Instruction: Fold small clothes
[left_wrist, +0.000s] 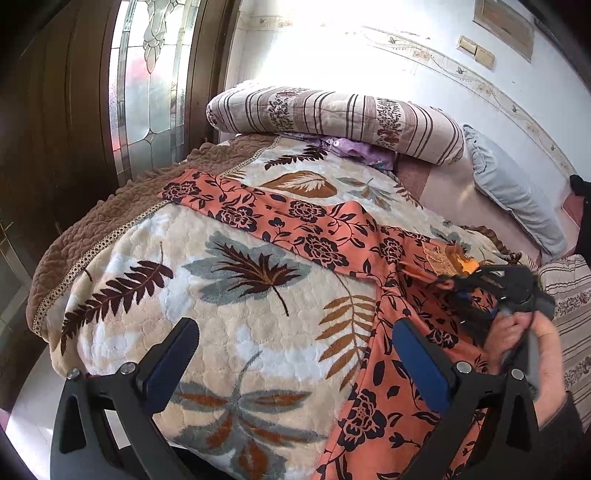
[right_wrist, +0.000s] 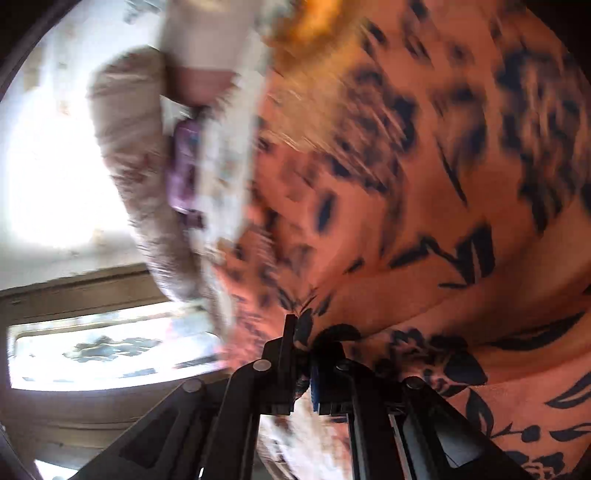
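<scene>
Orange floral garment stretches diagonally across blanket, right claw pinching it.

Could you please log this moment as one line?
right gripper: shut on orange black-flowered garment | left gripper: open, empty | garment spread on leaf-patterned blanket

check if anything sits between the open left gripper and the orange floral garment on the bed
Nothing visible does. The left gripper hangs open over the leaf-print blanket, and the orange floral garment lies uncovered beside its right finger.

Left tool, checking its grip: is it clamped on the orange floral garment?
No, the left tool stands wide open above the leaf-patterned blanket.
</scene>
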